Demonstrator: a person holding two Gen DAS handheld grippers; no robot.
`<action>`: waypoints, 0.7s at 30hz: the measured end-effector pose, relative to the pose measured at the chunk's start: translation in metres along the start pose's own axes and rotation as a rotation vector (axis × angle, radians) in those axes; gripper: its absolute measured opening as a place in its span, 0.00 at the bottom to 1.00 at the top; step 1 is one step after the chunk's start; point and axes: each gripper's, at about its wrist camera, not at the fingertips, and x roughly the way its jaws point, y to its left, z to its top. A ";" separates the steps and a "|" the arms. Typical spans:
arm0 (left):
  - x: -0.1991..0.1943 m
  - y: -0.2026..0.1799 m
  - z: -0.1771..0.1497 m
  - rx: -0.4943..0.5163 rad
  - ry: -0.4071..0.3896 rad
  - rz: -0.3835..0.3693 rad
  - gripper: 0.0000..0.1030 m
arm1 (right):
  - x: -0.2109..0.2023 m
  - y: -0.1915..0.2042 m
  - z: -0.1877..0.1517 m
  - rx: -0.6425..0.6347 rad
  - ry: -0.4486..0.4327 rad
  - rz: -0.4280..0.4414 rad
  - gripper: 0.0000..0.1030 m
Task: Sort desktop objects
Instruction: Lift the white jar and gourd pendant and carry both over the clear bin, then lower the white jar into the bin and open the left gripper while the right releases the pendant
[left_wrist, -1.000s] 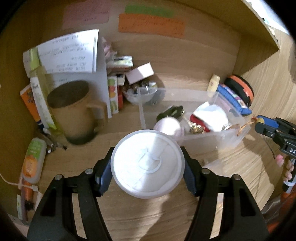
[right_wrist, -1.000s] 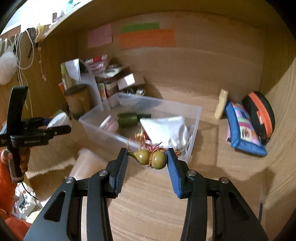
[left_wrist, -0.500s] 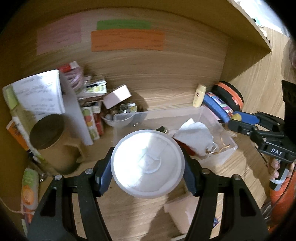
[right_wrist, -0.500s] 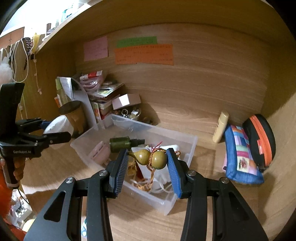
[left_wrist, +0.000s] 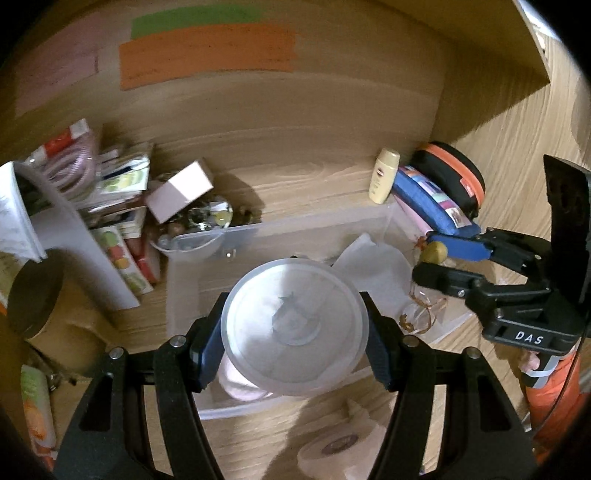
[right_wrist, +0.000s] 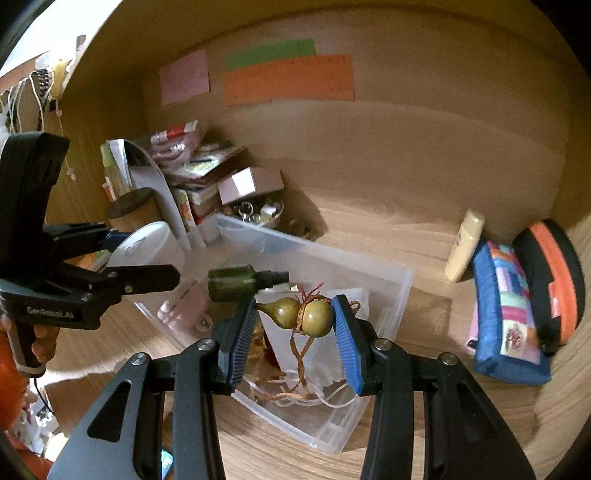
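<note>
Both hands have swung in over the clear bin (right_wrist: 391, 291) now. A moment back I was short of it, out over the bench (right_wrist: 424, 236). My left claw (left_wrist: 295, 325) is clamped on the round white tub (left_wrist: 295, 325), hanging above the bin's near-left end. My right claw (right_wrist: 293, 314) pinches the gourd charm (right_wrist: 303, 314) between its blue pads, cord dangling into the bin. Looks like both are lined up to drop, so release comes next.
</note>
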 end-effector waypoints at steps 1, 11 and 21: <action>0.003 -0.001 0.001 0.003 0.005 -0.004 0.63 | 0.003 -0.003 -0.001 0.010 0.008 0.007 0.38; 0.036 -0.015 0.010 0.053 0.066 -0.034 0.63 | 0.016 -0.015 -0.006 0.009 0.068 0.040 0.38; 0.061 -0.023 0.011 0.082 0.119 -0.047 0.63 | 0.020 -0.015 -0.008 -0.018 0.102 0.034 0.38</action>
